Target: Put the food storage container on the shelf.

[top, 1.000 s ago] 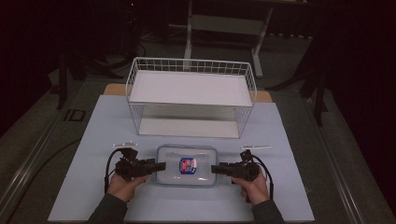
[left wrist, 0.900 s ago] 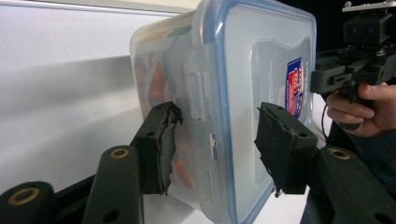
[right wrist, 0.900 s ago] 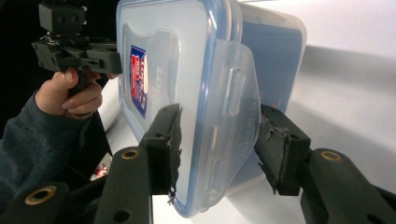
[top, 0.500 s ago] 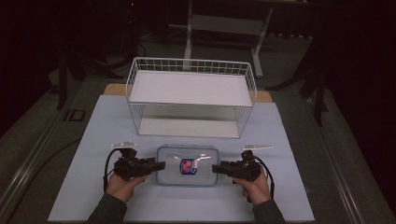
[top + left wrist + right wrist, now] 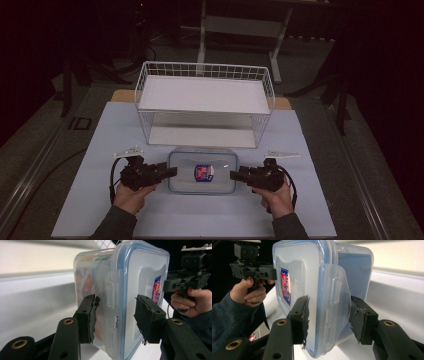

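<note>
A clear plastic container (image 5: 220, 165) with a blue-rimmed lid and a red and blue label lies in front of the wire rack. My left gripper (image 5: 172, 171) holds its left end and my right gripper (image 5: 234, 175) holds its right end. In the left gripper view the pads (image 5: 87, 317) press the base and lid around a side latch of the container (image 5: 140, 270). In the right gripper view the container (image 5: 302, 262) sits between the pads (image 5: 359, 320), one against a flared latch flap. Each gripper view shows the other hand's gripper (image 5: 172, 282) (image 5: 265, 271) at the far end.
A white wire rack (image 5: 205, 95) with two shelves stands just behind the container, its lower shelf opening toward me. A pale blue mat (image 5: 200, 220) covers the table. Dark floor and a cable lie to the left.
Both grippers and the container between them have shifted a little away from me, toward the rack. Whether it left the mat I cannot tell.
</note>
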`<state>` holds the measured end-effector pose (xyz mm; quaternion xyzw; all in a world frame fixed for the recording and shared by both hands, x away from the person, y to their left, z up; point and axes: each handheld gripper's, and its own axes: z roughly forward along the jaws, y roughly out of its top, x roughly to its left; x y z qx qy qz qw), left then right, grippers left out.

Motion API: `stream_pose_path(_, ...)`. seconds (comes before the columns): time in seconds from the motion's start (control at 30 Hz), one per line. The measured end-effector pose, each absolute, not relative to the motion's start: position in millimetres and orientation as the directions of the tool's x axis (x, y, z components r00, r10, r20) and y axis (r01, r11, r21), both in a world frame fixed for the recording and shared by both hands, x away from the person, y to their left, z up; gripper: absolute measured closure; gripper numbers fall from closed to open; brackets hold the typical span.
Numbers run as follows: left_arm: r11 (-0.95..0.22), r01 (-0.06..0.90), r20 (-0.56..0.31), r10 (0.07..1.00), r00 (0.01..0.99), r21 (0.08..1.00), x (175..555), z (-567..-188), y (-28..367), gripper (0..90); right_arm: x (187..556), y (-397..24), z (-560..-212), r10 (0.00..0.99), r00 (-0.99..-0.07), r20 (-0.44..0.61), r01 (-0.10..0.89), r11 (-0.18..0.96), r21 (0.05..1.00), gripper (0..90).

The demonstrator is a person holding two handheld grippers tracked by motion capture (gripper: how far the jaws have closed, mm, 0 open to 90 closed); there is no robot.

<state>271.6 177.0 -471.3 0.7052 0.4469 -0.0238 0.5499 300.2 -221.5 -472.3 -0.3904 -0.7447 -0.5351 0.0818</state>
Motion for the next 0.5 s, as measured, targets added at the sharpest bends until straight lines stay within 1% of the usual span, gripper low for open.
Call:
stream_pose_path(0.13,0.01,0.642,-0.517,0.603,0.607,0.766,273.2,-464.7,176.1,51.9,299.3,-222.9,-464.4,0.496,-0.691,0.526,0.649,0.104,0.754,52.1)
stream_pose_path(0.37,0.012,0.626,-0.505,0.604,0.616,0.78,274.2,-455.1,176.1,51.8,301.2,-222.4,-453.2,0.497,-0.707,0.503,0.627,0.109,0.772,52.0)
stream_pose_path(0.5,0.029,0.601,-0.492,0.605,0.625,0.799,280.0,-439.1,175.7,51.7,305.4,-222.3,-437.2,0.498,-0.717,0.488,0.601,0.089,0.794,52.1)
